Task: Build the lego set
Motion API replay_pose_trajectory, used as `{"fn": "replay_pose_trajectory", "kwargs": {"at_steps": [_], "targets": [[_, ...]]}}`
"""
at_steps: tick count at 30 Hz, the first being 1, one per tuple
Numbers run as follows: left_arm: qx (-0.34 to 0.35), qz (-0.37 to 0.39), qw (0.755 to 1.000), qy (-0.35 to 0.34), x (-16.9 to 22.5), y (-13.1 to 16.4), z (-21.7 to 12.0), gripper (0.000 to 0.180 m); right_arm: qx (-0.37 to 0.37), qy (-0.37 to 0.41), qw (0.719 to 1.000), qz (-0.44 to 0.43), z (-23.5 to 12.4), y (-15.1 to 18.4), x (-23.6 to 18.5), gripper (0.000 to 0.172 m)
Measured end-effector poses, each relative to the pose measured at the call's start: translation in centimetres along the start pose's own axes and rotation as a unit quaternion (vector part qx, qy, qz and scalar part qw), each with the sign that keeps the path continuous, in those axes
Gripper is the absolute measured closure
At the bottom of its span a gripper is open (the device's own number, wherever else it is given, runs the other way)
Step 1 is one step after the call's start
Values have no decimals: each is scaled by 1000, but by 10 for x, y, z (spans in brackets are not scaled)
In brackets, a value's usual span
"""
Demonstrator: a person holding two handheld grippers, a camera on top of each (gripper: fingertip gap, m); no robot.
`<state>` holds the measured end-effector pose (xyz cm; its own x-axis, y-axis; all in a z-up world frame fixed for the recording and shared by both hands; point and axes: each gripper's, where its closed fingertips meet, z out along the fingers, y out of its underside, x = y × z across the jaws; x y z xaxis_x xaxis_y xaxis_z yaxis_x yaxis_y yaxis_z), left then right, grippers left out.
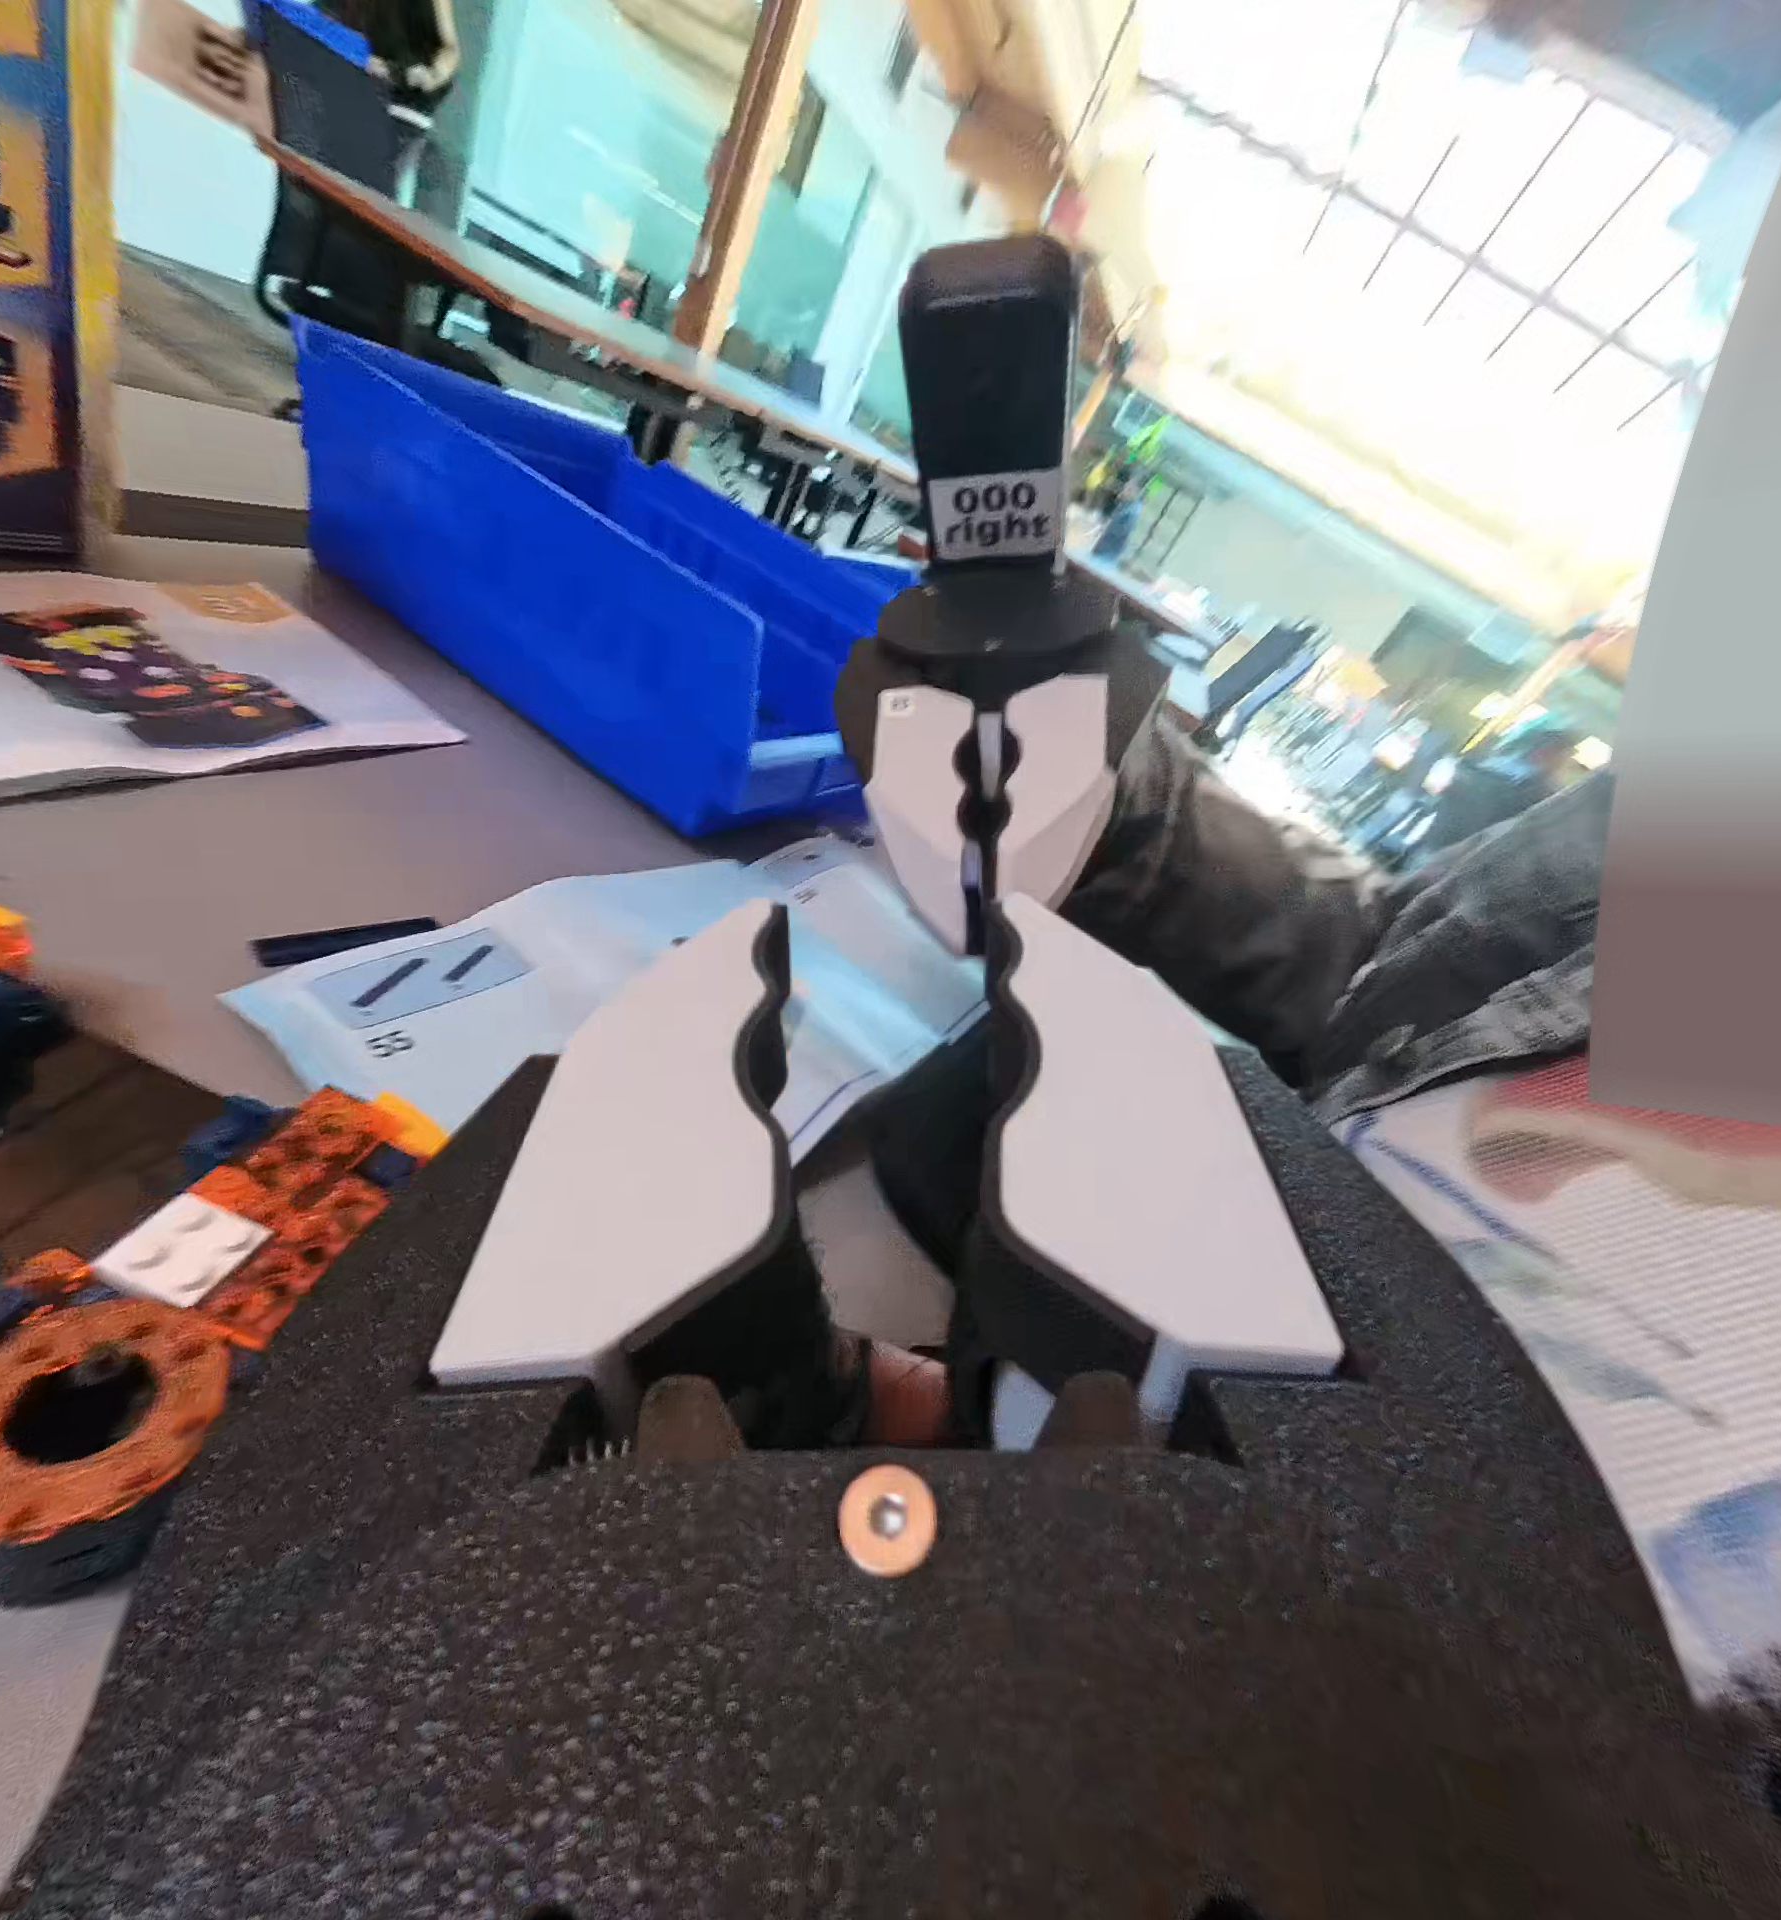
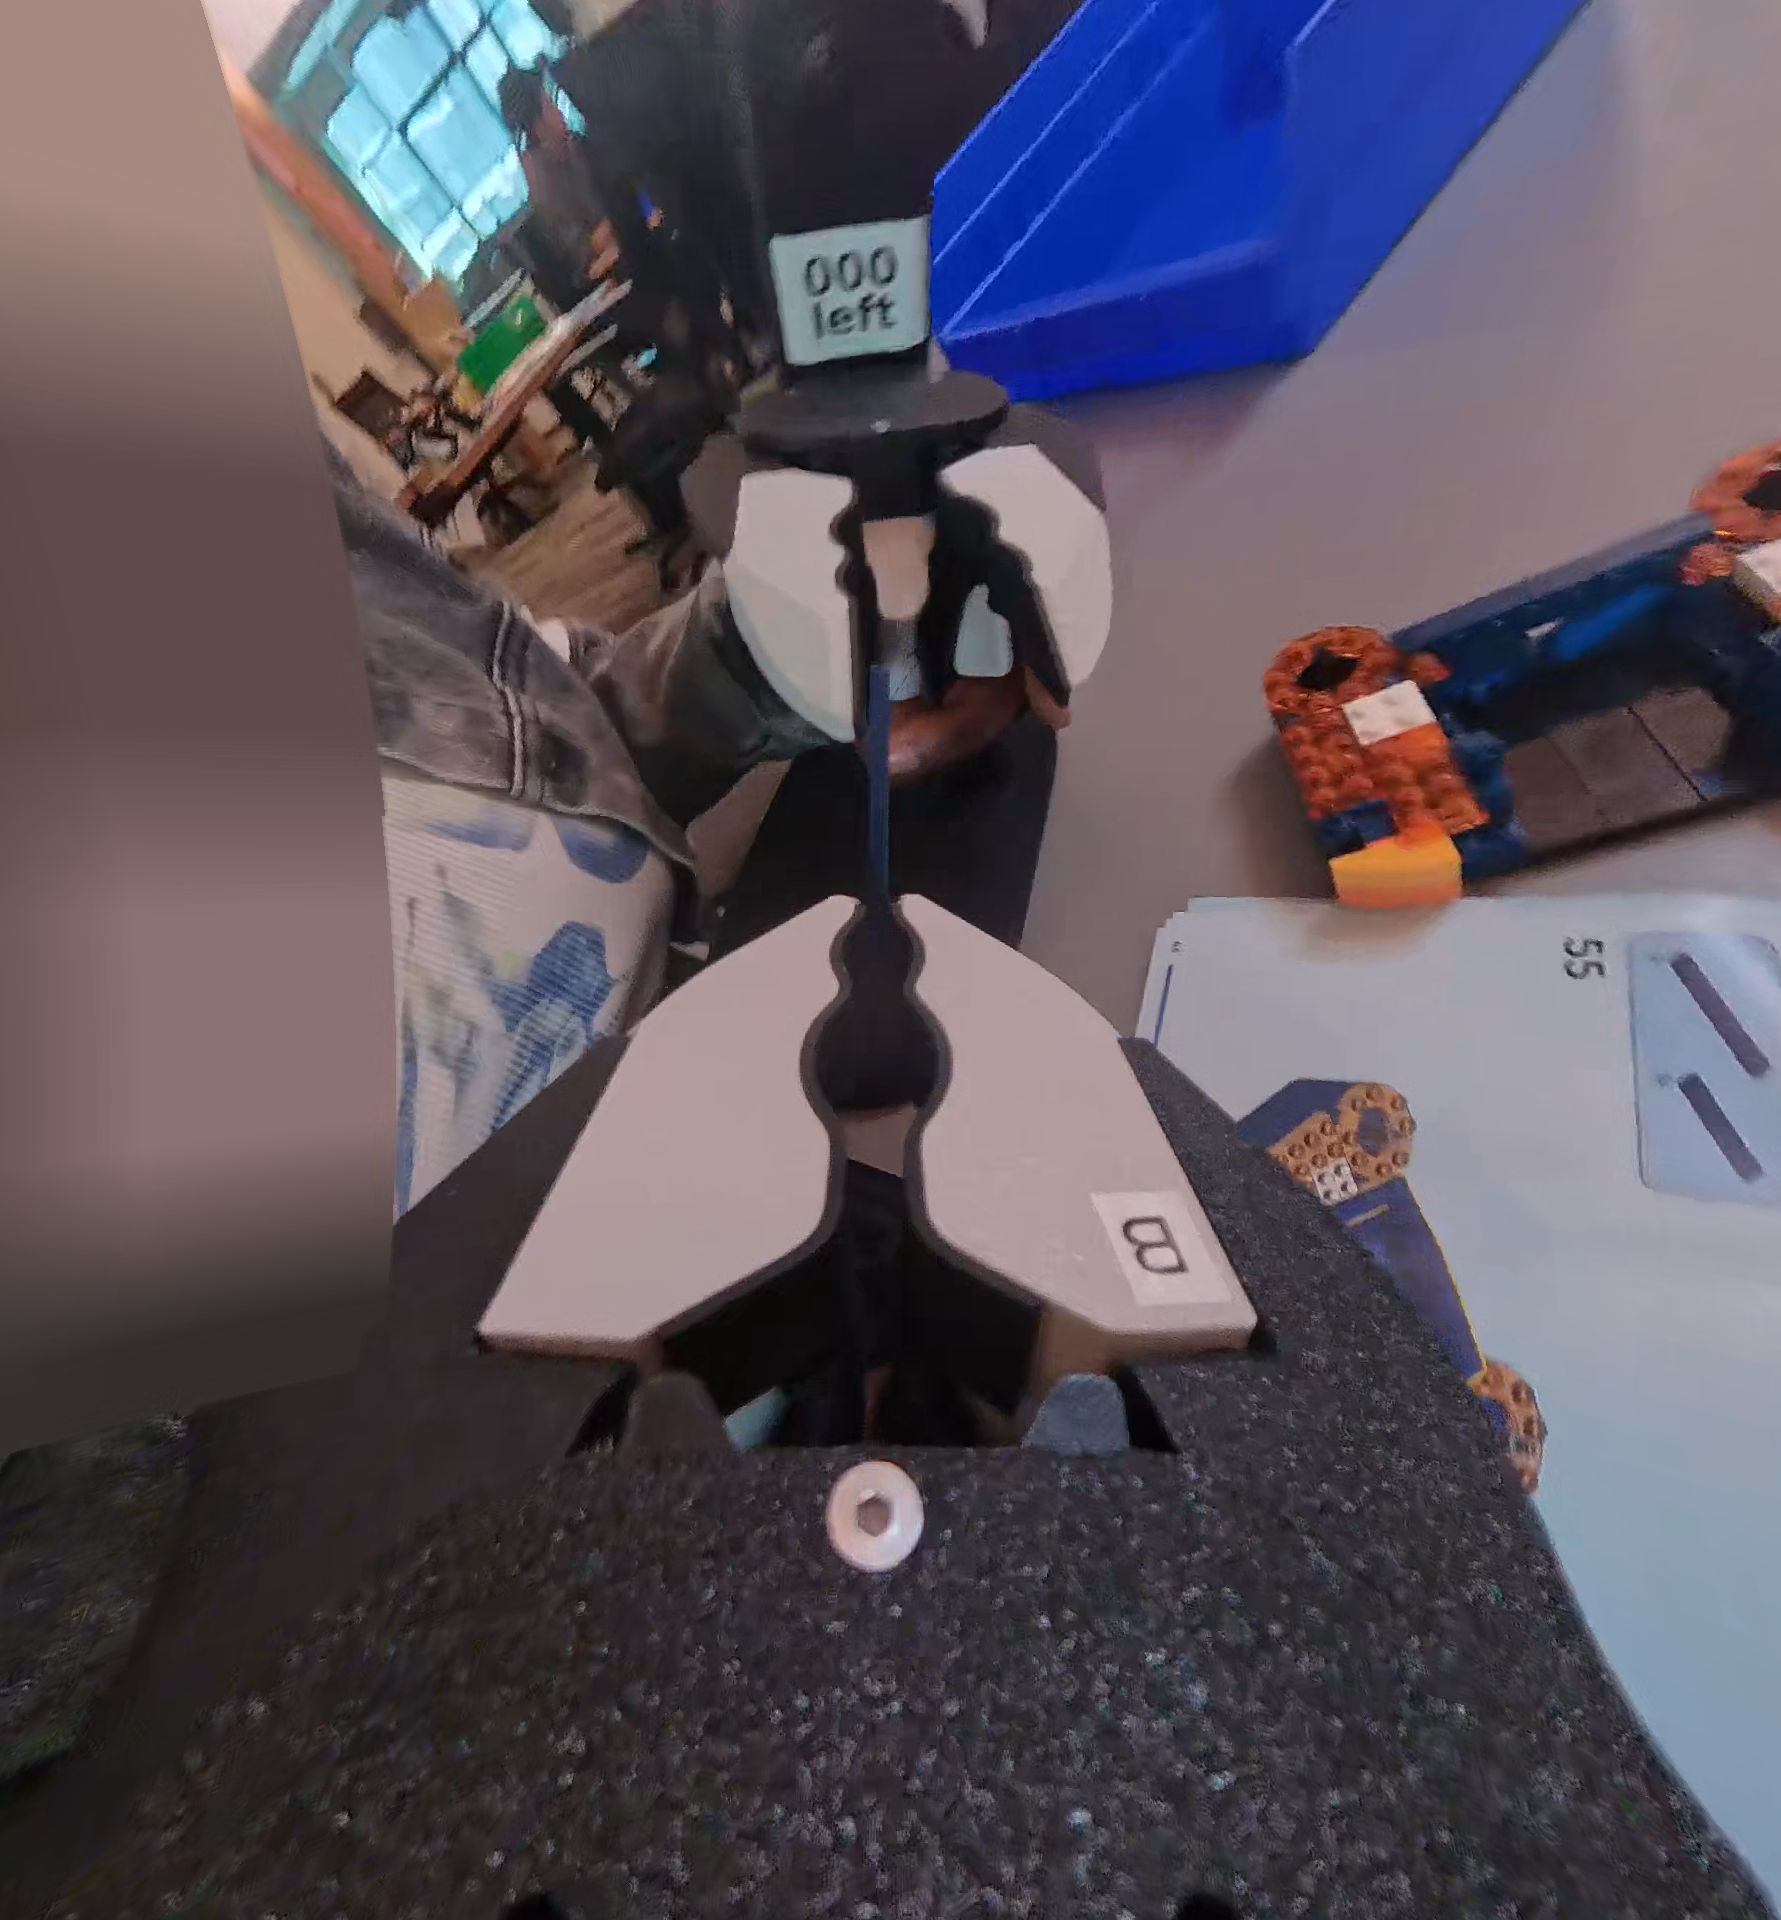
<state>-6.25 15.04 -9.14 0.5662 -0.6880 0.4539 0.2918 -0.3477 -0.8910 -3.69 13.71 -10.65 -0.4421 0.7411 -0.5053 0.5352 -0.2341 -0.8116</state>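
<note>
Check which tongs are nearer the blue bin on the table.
Left. The blue bin sits just beyond the open left tongs, off their left side. The right tongs, shut on a thin dark blue strip, have the bin farther ahead to their right.

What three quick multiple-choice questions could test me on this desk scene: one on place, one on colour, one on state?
1. Where does the open booklet lie?
A. On the table
B. Inside the bin
C. On a chair

2. What colour is the plastic bin?
A. Green
B. Blue
C. Red

3. How does the right claw stand?
A. Wide open
B. Closed on a thin dark blue strip
C. Closed on a white brick

Answers: 1 A, it lies flat on the grey table; 2 B, blue walls in both views; 3 B, the strip sticks out between the closed fingertips.
</note>
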Motion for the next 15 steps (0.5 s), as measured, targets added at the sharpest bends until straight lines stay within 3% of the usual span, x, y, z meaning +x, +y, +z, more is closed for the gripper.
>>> {"fn": "replay_pose_trajectory", "kwargs": {"at_steps": [3,6,11,15], "targets": [[-4,-6,1000,23,8,3,0,153,-42,-7,999,-20,9,5,-3,169],[-15,9,999,41,18,10,0,176,-52,-8,999,-14,14,10,-2,169],[-10,-25,999,28,16,11,1,178,-23,-2,1000,-11,12,8,3,169],[51,-94,994,-15,1,0,-5,178,41,70,991,-103,-1,-15,9,150]]}}
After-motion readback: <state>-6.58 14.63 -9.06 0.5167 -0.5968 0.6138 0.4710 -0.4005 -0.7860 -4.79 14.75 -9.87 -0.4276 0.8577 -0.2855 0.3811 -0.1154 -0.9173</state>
